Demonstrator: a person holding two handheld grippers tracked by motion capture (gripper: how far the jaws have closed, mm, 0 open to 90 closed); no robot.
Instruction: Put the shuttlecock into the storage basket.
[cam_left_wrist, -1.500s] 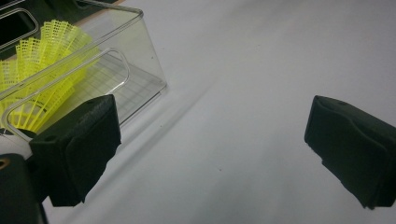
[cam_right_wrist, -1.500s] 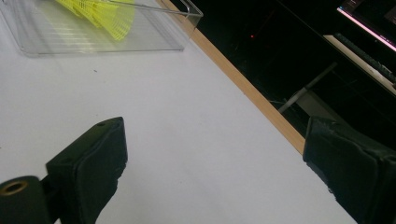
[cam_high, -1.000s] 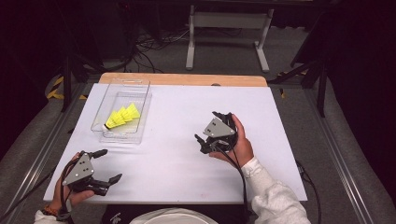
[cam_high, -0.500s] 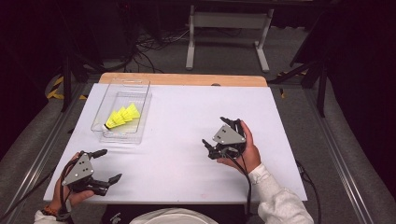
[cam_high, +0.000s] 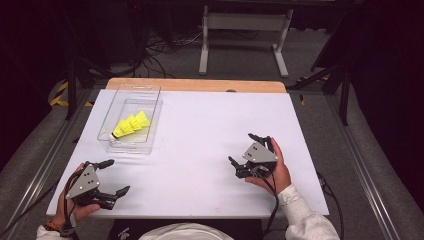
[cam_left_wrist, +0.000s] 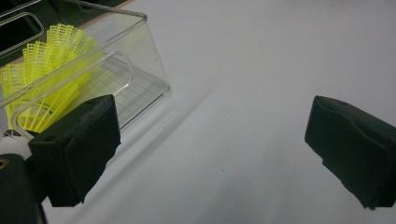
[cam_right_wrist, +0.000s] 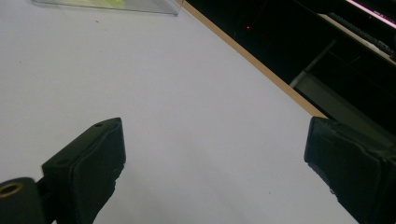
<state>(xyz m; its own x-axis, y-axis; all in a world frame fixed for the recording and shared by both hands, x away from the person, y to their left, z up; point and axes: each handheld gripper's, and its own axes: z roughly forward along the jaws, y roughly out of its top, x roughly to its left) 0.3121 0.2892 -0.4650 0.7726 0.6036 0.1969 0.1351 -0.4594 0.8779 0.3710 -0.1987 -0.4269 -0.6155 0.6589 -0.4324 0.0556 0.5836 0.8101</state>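
Yellow shuttlecocks (cam_left_wrist: 44, 77) in clear bin (cam_left_wrist: 140, 70)

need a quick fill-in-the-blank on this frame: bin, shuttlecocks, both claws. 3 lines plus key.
1. The yellow shuttlecocks lie inside the clear ____.
2. Both the left claw and the right claw have their jaws ____, holding nothing.
3. The claw nearer the bin is the ____ one.

Missing words: bin; open; left
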